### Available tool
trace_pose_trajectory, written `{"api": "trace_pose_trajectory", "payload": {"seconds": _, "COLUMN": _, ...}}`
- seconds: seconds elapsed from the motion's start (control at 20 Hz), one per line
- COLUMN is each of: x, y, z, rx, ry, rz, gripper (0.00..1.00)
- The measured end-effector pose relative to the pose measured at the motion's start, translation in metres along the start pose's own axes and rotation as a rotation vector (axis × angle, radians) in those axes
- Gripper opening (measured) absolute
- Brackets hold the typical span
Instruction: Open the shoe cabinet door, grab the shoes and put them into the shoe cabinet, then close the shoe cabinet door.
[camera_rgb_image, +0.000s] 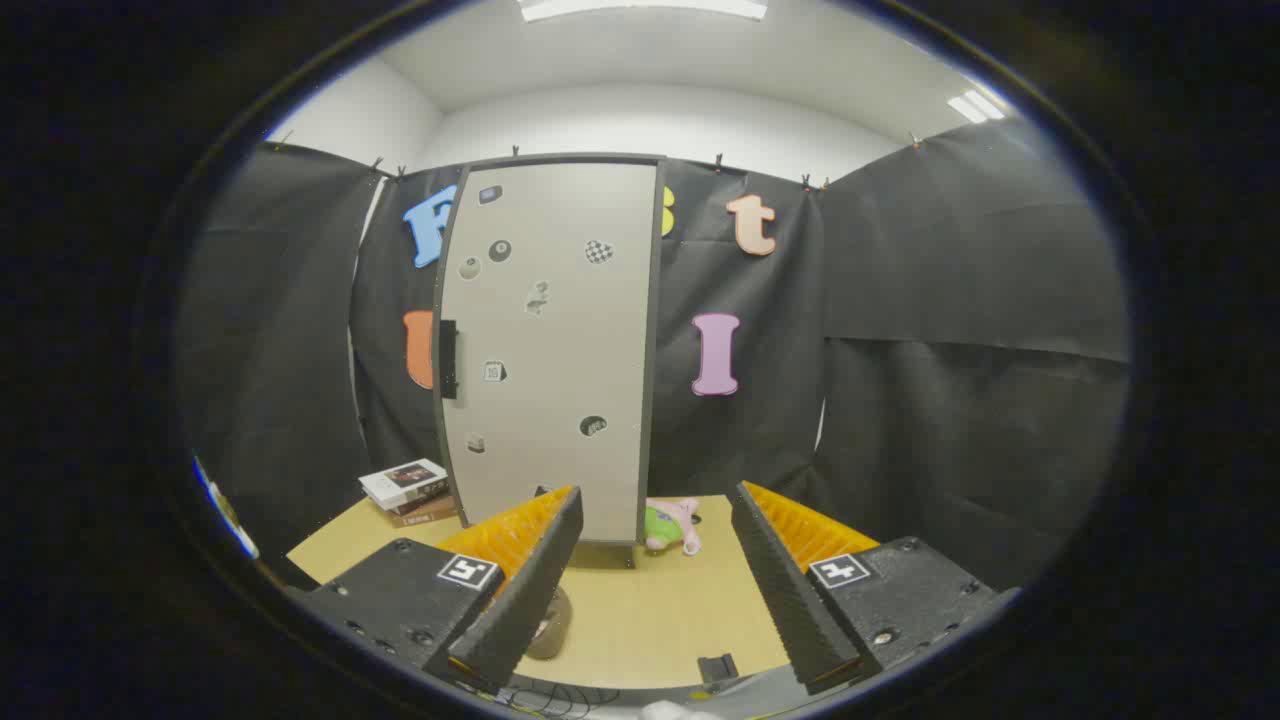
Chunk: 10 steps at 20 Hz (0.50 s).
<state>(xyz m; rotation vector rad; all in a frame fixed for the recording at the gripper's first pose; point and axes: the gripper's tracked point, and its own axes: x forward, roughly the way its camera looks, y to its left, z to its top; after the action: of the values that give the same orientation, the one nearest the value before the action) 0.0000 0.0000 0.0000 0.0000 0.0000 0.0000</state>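
The tool (655, 515) is held level and aimed forward, its two fingers (530, 580) spread wide apart with a clear gap between them and nothing pinched there. Each finger runs forward from a blocky body at its base, and the two tips stand at about the same height. The inner faces of the fingers are ribbed. On top of each body sits a small square printed marker. Neither finger touches anything.

We've got a matt, smooth shoe cabinet door (555, 350), a light wood-look counter (660, 610), and ridged, rough-looking gripper (655, 520) pads (525, 590), spread apart.
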Motion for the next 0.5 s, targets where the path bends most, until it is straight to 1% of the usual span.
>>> {"api": "trace_pose_trajectory", "payload": {"seconds": 0.3, "x": 0.0, "y": 0.008, "z": 0.002, "rx": -0.006, "ry": -0.005, "rz": 0.006, "gripper": 0.98}}
{"api": "trace_pose_trajectory", "payload": {"seconds": 0.5, "x": 0.002, "y": 0.013, "z": 0.005, "rx": -0.005, "ry": -0.007, "rz": -0.014, "gripper": 0.98}}
